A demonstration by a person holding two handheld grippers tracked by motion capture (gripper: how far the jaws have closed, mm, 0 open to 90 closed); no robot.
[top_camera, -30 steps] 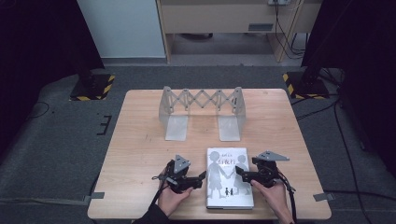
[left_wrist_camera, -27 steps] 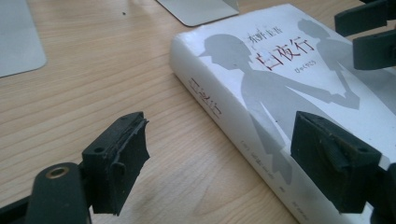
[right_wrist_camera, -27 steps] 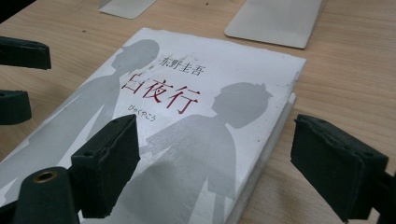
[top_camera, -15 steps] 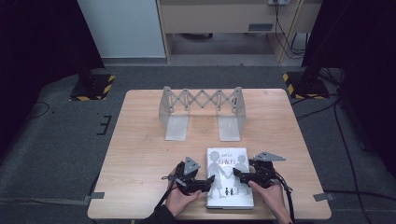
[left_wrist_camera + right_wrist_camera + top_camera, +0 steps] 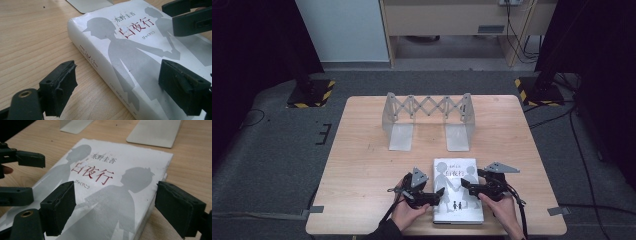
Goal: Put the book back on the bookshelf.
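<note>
Straddling book (image 5: 458, 191) flat on table (image 5: 362, 165): left gripper (image 5: 117, 85) just opening wider, spine between jaws; right gripper (image 5: 115, 207) gaping over opposite edge. Risking cover lifting alone if pinched shallow.

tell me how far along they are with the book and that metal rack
Early stage. Done: nothing visible yet; the white book lies flat near the table's front edge, and the expanding metal bookend rack behind it holds nothing. In hand: the left gripper and right gripper flank the book, jaws open; the left's have just been opening, one pad over the cover. Left, probably: gripping, lifting and standing the book in the rack.
</note>
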